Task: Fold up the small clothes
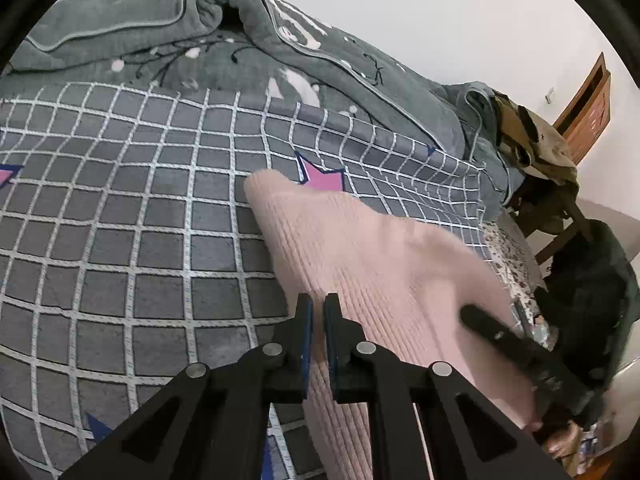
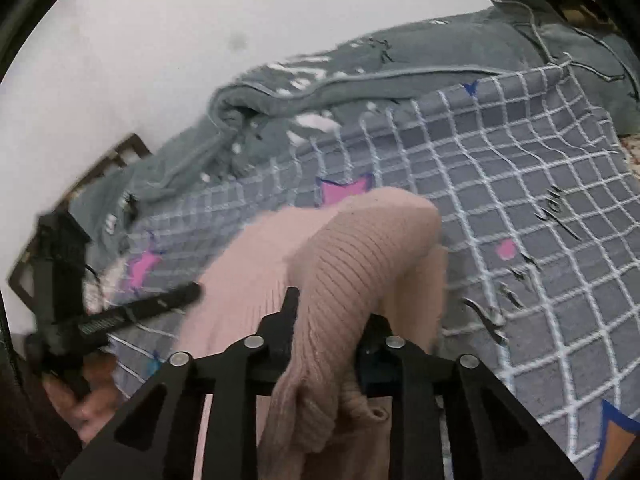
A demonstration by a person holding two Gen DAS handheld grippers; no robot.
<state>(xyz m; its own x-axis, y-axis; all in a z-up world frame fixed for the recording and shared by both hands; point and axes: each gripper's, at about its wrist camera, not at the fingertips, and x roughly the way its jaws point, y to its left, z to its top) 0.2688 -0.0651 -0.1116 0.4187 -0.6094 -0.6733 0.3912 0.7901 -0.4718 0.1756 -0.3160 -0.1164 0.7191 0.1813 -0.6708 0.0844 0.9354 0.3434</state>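
A pink ribbed knit garment (image 1: 360, 248) lies on the grey checked bed cover (image 1: 120, 220). My left gripper (image 1: 318, 304) sits at its left edge with jaws nearly closed; a thin strip of pink shows between the pads, so a grip cannot be confirmed. My right gripper (image 2: 332, 312) is shut on a bunched fold of the pink garment (image 2: 360, 248) and lifts it off the cover (image 2: 520, 200). The right gripper also shows in the left wrist view (image 1: 520, 344), and the left gripper in the right wrist view (image 2: 192, 292).
A rumpled grey-green quilt (image 1: 200, 32) lies along the far side of the bed by the white wall. A wooden chair (image 1: 576, 120) draped with clothes stands beyond the bed's right end. A dark bag (image 1: 592, 280) sits below it.
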